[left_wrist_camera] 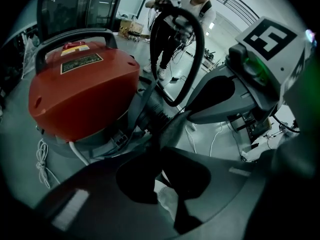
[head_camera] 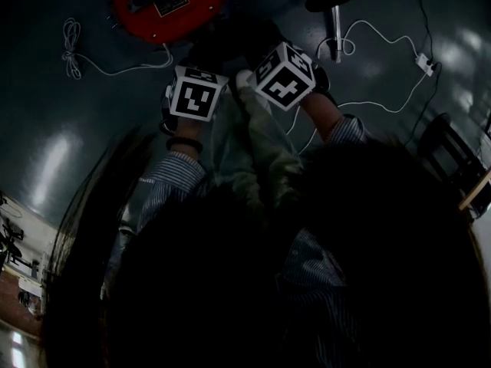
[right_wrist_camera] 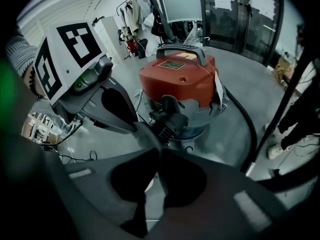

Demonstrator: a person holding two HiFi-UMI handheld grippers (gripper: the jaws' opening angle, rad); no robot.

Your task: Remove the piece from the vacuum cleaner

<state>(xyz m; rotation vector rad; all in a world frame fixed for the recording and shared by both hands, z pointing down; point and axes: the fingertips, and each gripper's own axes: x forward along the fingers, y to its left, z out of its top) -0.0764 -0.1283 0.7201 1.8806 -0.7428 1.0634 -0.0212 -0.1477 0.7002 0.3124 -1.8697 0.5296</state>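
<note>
The red vacuum cleaner [left_wrist_camera: 82, 94] stands on the grey floor [head_camera: 69, 129], its black carrying handle on top. The piece to come off, a black ribbed hose fitting [right_wrist_camera: 169, 115], is plugged into the lower front of its body. The left tongs [left_wrist_camera: 167, 129] point steeply down at this fitting. Their two halves are pressed together with no gap showing, and their tips lie against the ribbed collar. The right tongs [right_wrist_camera: 150, 134] come in from the other side, also drawn together, with their tips just in front of the same fitting and close beside the left ones. Whether either pair has a part of the fitting pinched cannot be told, since the tips cover the spot. From the fitting a black hose [left_wrist_camera: 197, 39] loops up to a person [left_wrist_camera: 195, 6] standing behind the cleaner who holds its far end. A white cord [head_camera: 73, 48] lies coiled on the floor beside the cleaner.
</note>
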